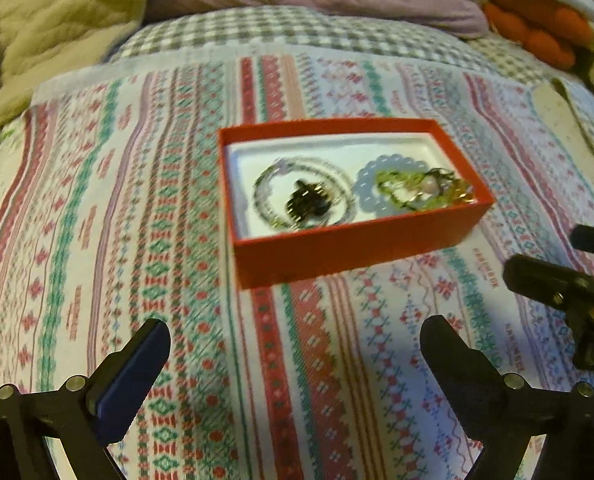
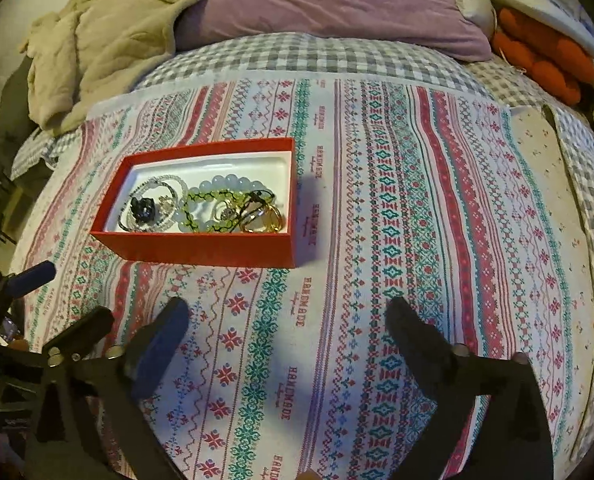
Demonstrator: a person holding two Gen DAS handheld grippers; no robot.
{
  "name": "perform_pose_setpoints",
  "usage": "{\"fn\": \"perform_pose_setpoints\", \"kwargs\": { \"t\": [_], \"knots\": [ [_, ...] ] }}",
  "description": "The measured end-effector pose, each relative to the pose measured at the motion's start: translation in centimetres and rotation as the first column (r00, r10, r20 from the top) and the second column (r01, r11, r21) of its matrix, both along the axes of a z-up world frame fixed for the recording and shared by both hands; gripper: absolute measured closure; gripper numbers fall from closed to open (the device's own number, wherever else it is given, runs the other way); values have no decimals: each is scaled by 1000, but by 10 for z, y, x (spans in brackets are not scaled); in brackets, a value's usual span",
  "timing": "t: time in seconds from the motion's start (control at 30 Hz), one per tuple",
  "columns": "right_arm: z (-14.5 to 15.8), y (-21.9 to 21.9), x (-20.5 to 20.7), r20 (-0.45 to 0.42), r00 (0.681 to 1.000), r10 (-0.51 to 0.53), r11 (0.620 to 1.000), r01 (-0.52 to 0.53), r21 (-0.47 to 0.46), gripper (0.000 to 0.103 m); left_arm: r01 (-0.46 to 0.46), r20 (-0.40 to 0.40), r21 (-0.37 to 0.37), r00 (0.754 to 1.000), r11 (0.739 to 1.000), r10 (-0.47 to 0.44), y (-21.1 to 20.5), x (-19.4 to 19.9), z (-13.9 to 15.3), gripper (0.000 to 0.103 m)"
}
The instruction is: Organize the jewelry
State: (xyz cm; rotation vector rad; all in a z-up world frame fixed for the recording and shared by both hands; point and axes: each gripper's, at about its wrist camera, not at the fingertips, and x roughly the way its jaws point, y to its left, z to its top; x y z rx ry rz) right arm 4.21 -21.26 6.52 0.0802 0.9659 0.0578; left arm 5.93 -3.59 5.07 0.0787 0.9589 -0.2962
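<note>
A red open box point(image 1: 337, 252) point(image 2: 201, 246) with a white lining sits on the patterned cloth. Inside lie a clear beaded bracelet point(image 1: 265, 196) point(image 2: 137, 222), a small black piece point(image 1: 307, 200) point(image 2: 143, 208), a pale blue beaded bracelet point(image 1: 363, 192) point(image 2: 217, 182), a green bracelet point(image 1: 393, 188) point(image 2: 201, 196) and gold rings point(image 2: 271, 220). My left gripper point(image 1: 297, 340) is open and empty, in front of the box. My right gripper point(image 2: 287, 316) is open and empty, in front of the box and to its right. The right gripper's fingers point(image 1: 553, 284) show at the left wrist view's right edge.
The patterned cloth point(image 2: 417, 200) covers a gingham bedsheet point(image 2: 297, 56). Behind are a purple pillow point(image 2: 337, 0), a beige quilt point(image 2: 109, 40) and orange plush items point(image 2: 545, 60). A beige cloth strip point(image 2: 545, 168) lies at the right.
</note>
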Motion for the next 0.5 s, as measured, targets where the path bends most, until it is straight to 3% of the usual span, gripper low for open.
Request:
{"fn": "perform_pose_setpoints", "kwargs": {
  "t": [0.2, 0.5],
  "knots": [
    [-6, 5, 1, -36, 999, -7, 1000, 6, -26, 0, -60, -20, 34, 998, 998, 60, 7, 3, -7, 1],
    [-11, 11, 4, -55, 998, 0, 999, -3, -50, 0, -63, -37, 41, 997, 997, 64, 10, 5, -11, 1]
  ]
}}
